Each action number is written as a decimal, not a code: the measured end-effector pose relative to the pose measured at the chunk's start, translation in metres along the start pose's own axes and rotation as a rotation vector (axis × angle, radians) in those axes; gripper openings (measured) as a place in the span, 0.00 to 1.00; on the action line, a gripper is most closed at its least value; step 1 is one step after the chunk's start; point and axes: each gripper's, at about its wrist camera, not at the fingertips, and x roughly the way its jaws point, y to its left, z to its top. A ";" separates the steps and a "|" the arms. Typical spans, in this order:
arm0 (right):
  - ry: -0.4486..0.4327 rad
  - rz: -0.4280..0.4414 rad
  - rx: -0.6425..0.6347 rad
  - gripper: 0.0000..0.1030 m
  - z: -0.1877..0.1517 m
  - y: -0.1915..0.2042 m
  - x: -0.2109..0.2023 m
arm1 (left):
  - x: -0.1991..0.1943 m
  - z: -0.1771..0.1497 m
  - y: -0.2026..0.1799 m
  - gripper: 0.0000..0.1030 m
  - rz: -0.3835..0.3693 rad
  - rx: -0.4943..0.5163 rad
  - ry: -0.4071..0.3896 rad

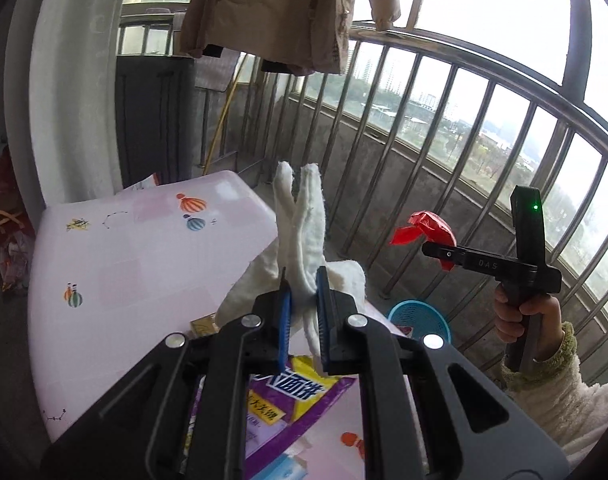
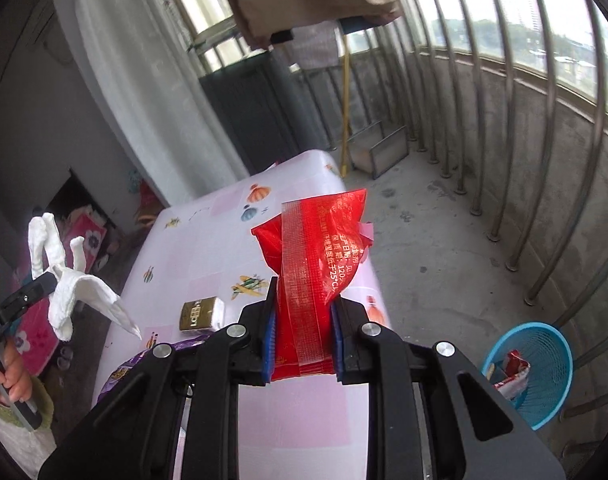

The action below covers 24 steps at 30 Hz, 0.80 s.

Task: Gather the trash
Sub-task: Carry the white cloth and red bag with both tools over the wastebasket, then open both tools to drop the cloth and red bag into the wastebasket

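Currently: left gripper (image 1: 304,300) pinching white tissue (image 1: 304,224), right gripper (image 2: 304,328) pinching red wrapper (image 2: 316,256), blue basket (image 2: 544,364) on floor.

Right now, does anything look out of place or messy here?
Trash lies loose on the table: a purple wrapper and a small gold packet. Both grippers hold trash up, a white tissue and a red wrapper.

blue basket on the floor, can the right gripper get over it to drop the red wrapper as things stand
Probably yes: the right gripper, shut on the red wrapper, is past the table edge, and the blue basket sits open-topped below with nothing between.
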 end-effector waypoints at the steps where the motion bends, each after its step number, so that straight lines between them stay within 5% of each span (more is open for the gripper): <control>1: -0.011 -0.011 0.015 0.21 -0.002 -0.009 -0.008 | 0.006 0.002 -0.009 0.09 -0.022 0.006 0.003; 9: -0.094 -0.178 0.205 0.21 -0.031 -0.108 -0.062 | 0.077 0.021 -0.089 0.09 -0.247 -0.028 0.079; 14: -0.098 -0.285 0.356 0.21 -0.061 -0.177 -0.071 | 0.147 0.004 -0.161 0.09 -0.357 -0.046 0.173; 24: 0.013 -0.437 0.584 0.21 -0.126 -0.305 -0.040 | 0.309 -0.057 -0.281 0.09 -0.370 0.033 0.469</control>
